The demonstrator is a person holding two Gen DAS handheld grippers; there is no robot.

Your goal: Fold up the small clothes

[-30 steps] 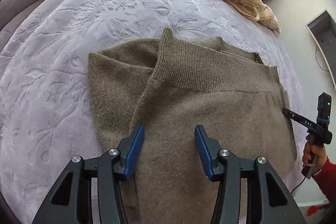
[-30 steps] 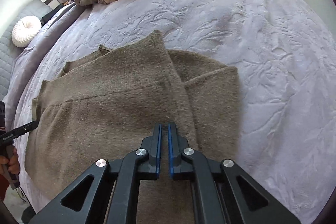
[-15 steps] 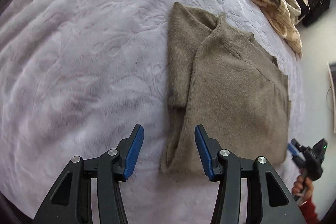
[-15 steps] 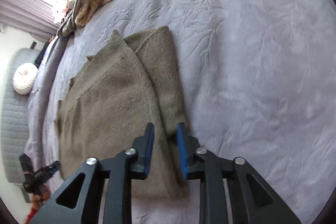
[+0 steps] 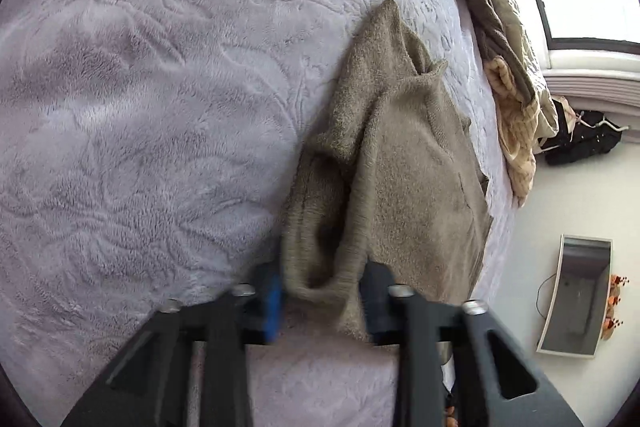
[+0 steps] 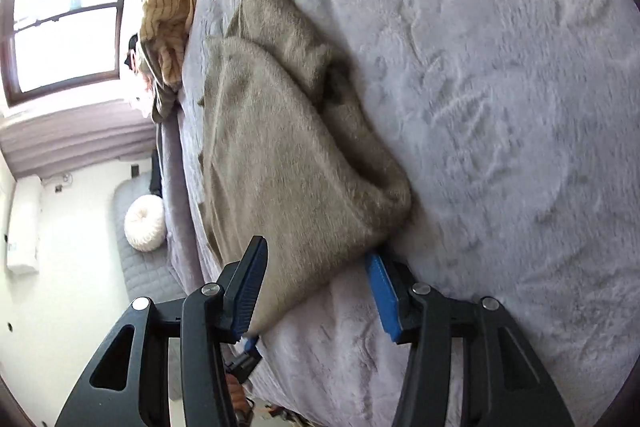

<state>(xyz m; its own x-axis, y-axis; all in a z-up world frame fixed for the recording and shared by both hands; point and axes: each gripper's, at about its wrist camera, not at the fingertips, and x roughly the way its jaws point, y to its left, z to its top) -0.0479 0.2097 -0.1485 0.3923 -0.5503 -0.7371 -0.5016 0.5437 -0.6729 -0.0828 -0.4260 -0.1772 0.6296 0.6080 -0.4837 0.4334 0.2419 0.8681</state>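
Brown sweater [image 5: 400, 163] lying on lilac bedspread [image 5: 160, 107] — near edge sitting between spread fingers of left gripper [image 5: 324, 301]. Right gripper [image 6: 316, 291] gaping wide, straddling sweater corner [image 6: 288, 187] — not clamping.

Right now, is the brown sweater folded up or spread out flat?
Folded, but loosely. The brown sweater lies doubled over itself on the bed cover, its near edge gaping open in a bunched pocket.

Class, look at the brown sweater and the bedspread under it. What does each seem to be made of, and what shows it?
Brown sweater: apparently knitted wool or a wool-like yarn, matte and fuzzy, with a soft nap and limp folds.
Bedspread: seemingly plush synthetic fleece, pale lilac, with a short pile and an embossed leaf-like pattern; the fibre itself cannot be told.
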